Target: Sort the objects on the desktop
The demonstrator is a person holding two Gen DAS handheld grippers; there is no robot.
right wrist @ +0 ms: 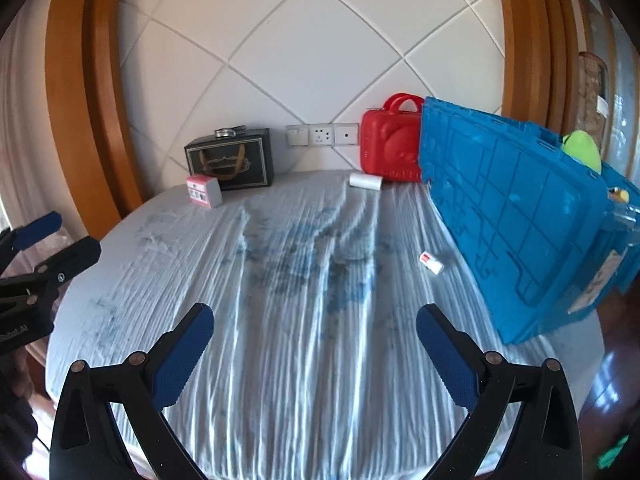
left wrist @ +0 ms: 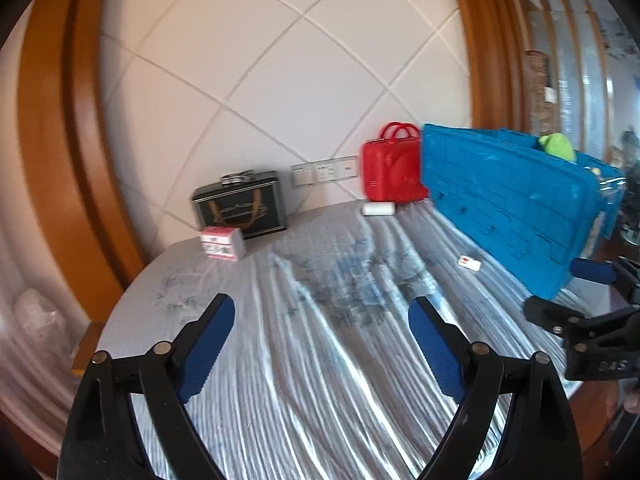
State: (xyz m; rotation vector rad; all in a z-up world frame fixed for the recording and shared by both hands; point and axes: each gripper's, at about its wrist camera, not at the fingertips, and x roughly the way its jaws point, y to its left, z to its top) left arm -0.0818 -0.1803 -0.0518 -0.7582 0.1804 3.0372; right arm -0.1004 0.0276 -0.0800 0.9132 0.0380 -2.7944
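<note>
Both grippers hang over the near edge of the cloth [right wrist: 304, 360] with nothing between their pads. Your left gripper [left wrist: 320, 344] has its fingers spread wide and holds nothing; your right gripper [right wrist: 316, 348] stands the same, wide apart and empty.

Judge the sort as partly done at most. The crate [right wrist: 516, 232] stands at 2 o'clock with its lid raised, and a green item [right wrist: 582, 148] shows at its top, so some contents appear to be stowed already. How much is inside you cannot tell from these views.

Loose items left on the cloth:
- Small tube [right wrist: 431, 263] at 1 o'clock, just beside the crate lid, lying flat.
- White roll [right wrist: 366, 181] at 12 o'clock, touching or nearly touching the red case [right wrist: 390, 148].
- Pink box [right wrist: 203, 191] at 11 o'clock, in front of the black box [right wrist: 230, 160].

Whether the red case and the black box count as items to sort, you cannot tell. The tube lies nearest your right gripper and is the likely next pick; it is small and may roll on the wrinkled cloth.
</note>
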